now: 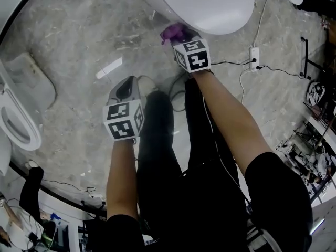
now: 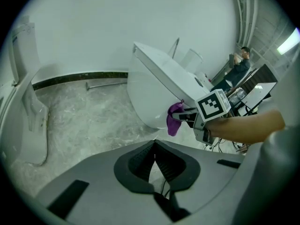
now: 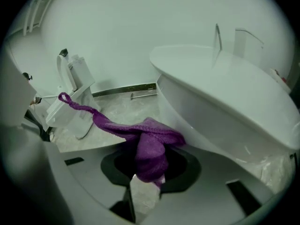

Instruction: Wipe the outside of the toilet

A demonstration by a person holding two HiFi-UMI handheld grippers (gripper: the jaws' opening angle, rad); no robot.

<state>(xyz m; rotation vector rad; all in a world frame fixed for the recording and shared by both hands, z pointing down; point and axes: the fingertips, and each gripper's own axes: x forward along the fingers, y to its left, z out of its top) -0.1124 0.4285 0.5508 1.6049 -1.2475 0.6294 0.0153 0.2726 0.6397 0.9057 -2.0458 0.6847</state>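
Right tool (image 1: 177, 38), head view: stretched out far from the person, clamped on the purple cloth (image 1: 171, 33), which sits at the near edge of the white toilet (image 1: 210, 4)
Left tool (image 1: 128, 83), head view: held back near the person's legs, left of the right tool, over the grey marbled floor (image 1: 73, 41), well apart from the toilet
Left tool (image 2: 154, 152), left gripper view: jaws pressed together with nothing between them, pointing toward the toilet (image 2: 154, 86)
Right tool (image 2: 183, 117), left gripper view: on the right, with the purple cloth (image 2: 174, 118) hanging from its tip against the bowl's lower side
Second toilet (image 2: 28, 102), left gripper view: far left, by the wall
Right tool (image 3: 149, 165), right gripper view: jaws closed on a bunched fold of the purple cloth (image 3: 152, 146); one corner trails off to the left, and the bunch's right edge lies against the curved underside of the toilet (image 3: 225, 107), whose lid is down
Floor (image 3: 119, 107), right gripper view: marbled, showing beneath the bowl
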